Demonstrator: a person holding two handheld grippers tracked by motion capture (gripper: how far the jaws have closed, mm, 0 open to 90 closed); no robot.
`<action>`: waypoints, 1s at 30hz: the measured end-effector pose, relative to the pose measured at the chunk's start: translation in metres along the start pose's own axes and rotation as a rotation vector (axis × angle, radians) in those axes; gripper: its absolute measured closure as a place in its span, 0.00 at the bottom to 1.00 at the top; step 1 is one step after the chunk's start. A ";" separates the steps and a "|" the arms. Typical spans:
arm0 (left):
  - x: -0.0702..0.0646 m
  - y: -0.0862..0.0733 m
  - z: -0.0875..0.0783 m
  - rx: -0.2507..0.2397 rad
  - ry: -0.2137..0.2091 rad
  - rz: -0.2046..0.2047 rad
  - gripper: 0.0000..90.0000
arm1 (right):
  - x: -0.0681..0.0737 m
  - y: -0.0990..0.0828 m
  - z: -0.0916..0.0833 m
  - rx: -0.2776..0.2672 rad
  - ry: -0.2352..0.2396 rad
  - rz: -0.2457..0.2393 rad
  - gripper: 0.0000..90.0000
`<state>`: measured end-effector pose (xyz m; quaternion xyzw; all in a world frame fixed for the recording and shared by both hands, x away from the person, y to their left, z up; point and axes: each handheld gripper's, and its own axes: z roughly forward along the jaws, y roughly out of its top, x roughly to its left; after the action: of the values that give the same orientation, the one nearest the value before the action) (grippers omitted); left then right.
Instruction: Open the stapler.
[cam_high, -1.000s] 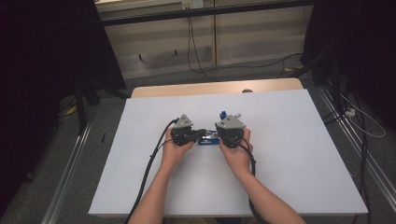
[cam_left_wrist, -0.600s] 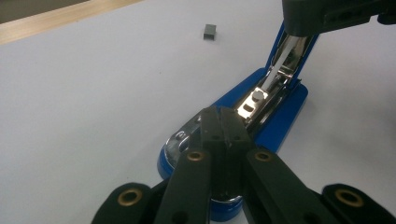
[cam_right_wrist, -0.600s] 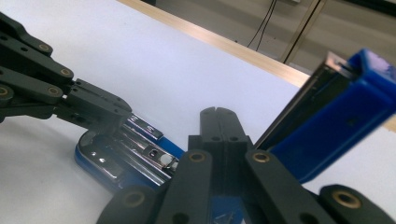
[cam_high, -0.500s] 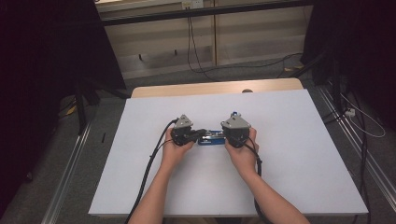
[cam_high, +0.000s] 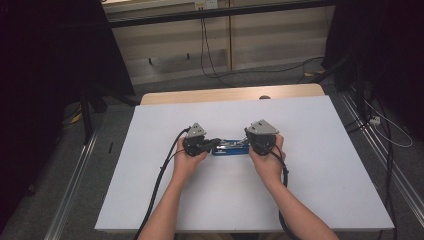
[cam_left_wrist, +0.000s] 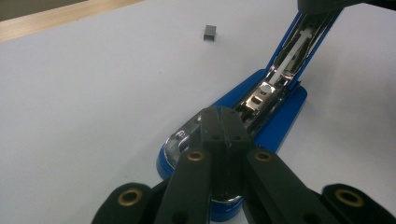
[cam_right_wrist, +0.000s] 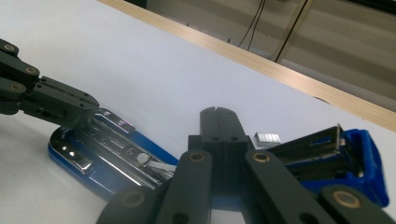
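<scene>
Jaws of the left gripper (cam_left_wrist: 219, 122) and right gripper (cam_right_wrist: 218, 122) are pressed together, nothing gripped. A blue stapler (cam_high: 229, 147), opened, is seen mid-table between them, staples (cam_left_wrist: 210, 32) nearby.

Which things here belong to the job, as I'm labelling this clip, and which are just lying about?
Likely in the job: opened blue stapler, staple block, left gripper, right gripper.
Lying about: floor cables, wooden table edge.
</scene>
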<state>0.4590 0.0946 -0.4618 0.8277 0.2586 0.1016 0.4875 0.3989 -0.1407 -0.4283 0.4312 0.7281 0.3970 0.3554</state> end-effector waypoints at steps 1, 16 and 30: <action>0.000 0.000 0.000 -0.002 0.001 0.001 1.00 | 0.000 0.000 0.000 0.003 -0.004 -0.001 1.00; 0.001 -0.001 0.000 -0.008 -0.001 -0.011 1.00 | -0.020 -0.025 0.005 0.053 -0.008 0.049 1.00; -0.001 -0.001 0.000 -0.014 0.010 -0.021 1.00 | -0.032 -0.030 0.006 0.078 -0.002 0.076 1.00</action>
<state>0.4580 0.0947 -0.4624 0.8211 0.2690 0.1025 0.4928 0.4055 -0.1780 -0.4518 0.4723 0.7258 0.3813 0.3237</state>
